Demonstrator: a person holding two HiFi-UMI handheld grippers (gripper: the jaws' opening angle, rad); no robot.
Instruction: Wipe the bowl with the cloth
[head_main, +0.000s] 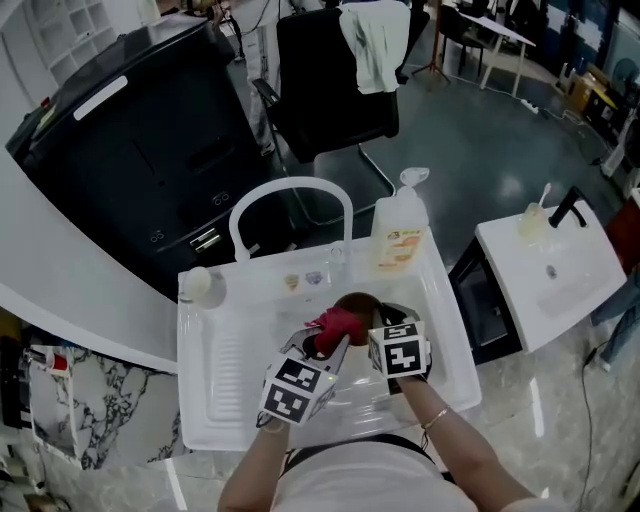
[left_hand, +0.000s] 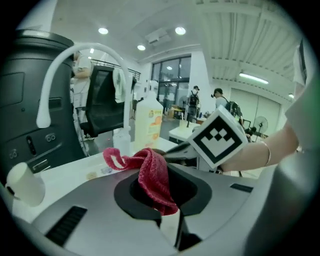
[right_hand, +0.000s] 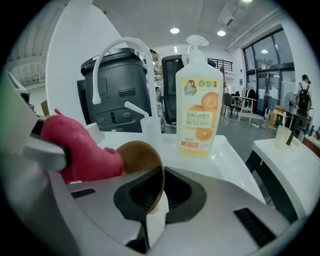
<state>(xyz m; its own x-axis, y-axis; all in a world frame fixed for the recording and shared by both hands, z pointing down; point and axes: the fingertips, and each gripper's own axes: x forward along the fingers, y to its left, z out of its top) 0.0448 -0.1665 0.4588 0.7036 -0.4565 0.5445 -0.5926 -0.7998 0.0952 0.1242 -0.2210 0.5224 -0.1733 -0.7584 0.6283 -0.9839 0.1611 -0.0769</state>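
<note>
My right tongs (right_hand: 150, 212): closed on the thin rim of the brown bowl (right_hand: 137, 160), held above the sink (head_main: 215, 400). My left tongs (left_hand: 167, 212): clamped on the red cloth (left_hand: 152, 175), against the bowl. Risk, I judge: hard wiping levers the rim out of my pinch

In the head view the bowl (head_main: 357, 301) shows only as a brown sliver. The rest is covered by the cloth (head_main: 338, 325) and the marker cube (head_main: 400, 349) of the right gripper (right_hand: 151, 207), and both grippers' jaws lie hidden beneath their cubes. In the left gripper view the cloth's lower end vanishes between the jaws of the left gripper (left_hand: 167, 212), and the bowl is almost wholly masked behind it. The small items (head_main: 291, 282) on the ledge of the sink (head_main: 195, 400) are too small to identify.
</note>
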